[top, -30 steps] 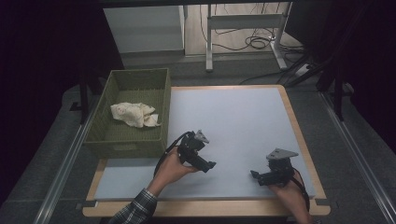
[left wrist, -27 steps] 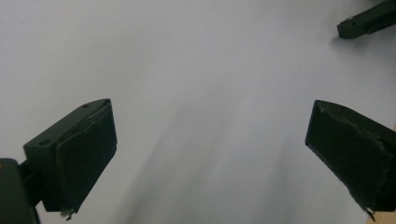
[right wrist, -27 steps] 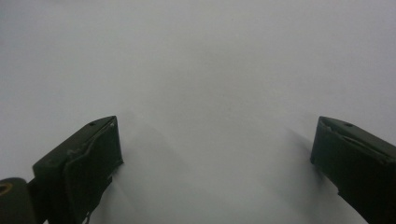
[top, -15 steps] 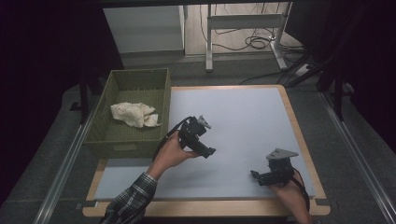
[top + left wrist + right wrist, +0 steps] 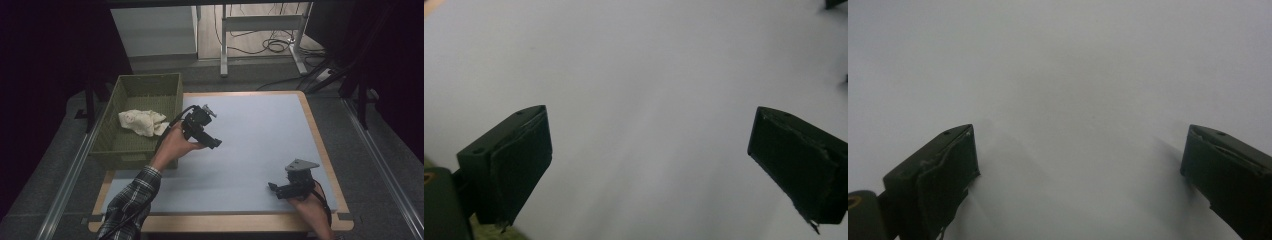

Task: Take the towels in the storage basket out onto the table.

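Hovering over the pale counter (image 5: 260, 130) beside the basket (image 5: 131, 151), the left gripper (image 5: 216, 144) has its fingers (image 5: 506, 167) spread wide with nothing between them, probably freed for a next reach. A crumpled cream cloth (image 5: 141, 121) lies inside the green woven basket, against its right wall, soft and wrinkled. Near the counter's front right corner the right gripper (image 5: 272, 187) sits low, its fingers (image 5: 933, 180) also wide and empty. Both grippers are matte black and blocky.

Crumpled cream cloth (image 5: 141, 121) lies inside green basket (image 5: 131, 149), toward its near right side, at table's left edge.
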Tool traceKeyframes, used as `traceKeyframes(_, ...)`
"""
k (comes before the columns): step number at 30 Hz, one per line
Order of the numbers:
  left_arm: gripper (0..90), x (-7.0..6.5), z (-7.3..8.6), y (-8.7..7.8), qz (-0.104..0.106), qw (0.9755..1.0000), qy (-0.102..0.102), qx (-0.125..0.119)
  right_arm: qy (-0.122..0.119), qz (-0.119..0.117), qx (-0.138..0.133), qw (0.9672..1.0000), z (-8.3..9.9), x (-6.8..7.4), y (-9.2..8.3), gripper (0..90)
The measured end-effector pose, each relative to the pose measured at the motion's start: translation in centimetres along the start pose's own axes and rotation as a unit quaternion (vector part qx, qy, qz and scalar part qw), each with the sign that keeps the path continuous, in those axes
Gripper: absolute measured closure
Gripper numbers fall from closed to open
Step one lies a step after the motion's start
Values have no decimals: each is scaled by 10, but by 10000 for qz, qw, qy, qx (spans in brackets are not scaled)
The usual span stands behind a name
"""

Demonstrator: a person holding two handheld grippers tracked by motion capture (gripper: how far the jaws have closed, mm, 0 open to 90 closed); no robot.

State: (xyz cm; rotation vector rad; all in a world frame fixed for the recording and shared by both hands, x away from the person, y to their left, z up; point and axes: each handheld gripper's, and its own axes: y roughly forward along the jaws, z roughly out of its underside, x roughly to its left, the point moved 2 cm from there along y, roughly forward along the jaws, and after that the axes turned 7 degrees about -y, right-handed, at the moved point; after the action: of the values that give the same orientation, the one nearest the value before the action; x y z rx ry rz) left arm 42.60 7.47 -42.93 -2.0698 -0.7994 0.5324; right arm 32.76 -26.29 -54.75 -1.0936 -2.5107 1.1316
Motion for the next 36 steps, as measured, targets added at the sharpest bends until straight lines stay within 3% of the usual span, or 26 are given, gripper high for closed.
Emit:
traceKeyframes(8,51,31,-3,-16,-231,9992,-324,-105,0,0,1,10000,0,0,0,19)
traceKeyframes(11,51,51,-2,-26,-422,9975,-546,-135,1,0,2,10000,0,0,0,19)
traceKeyframes(12,51,51,-2,-26,-422,9975,-546,-135,1,0,2,10000,0,0,0,19)
traceKeyframes(15,51,71,1,-34,-518,9958,-739,-165,1,-1,1,10000,0,0,0,19)
traceKeyframes(22,49,93,4,-45,-629,9935,-921,-207,4,-1,1,10000,0,0,0,19)
traceKeyframes(24,46,106,7,-48,-762,9912,-1065,-185,3,-2,1,10000,0,0,0,19)
traceKeyframes(26,47,111,9,-49,-790,9903,-1129,-183,2,-2,1,10000,0,0,0,19)
traceKeyframes(27,47,120,13,-50,-868,9884,-1231,-172,1,-2,1,10000,0,0,0,19)
traceKeyframes(28,46,120,13,-50,-868,9884,-1231,-172,1,-2,1,10000,0,0,0,19)
traceKeyframes(29,41,129,18,-50,-975,9857,-1366,-159,0,-2,2,10000,0,0,0,19)
traceKeyframes(30,31,129,18,-50,-975,9857,-1366,-159,0,-2,2,10000,0,0,0,19)
traceKeyframes(31,28,139,24,-50,-1060,9825,-1523,-151,0,-2,3,10000,0,0,0,19)
traceKeyframes(32,23,139,24,-50,-1060,9825,-1523,-151,0,-2,3,10000,0,0,0,19)
traceKeyframes(33,20,149,30,-49,-1070,9801,-1661,-170,-2,-1,2,10000,0,0,0,19)
traceKeyframes(36,18,158,36,-48,-1090,9781,-1765,-160,-1,-1,1,10000,0,0,0,19)
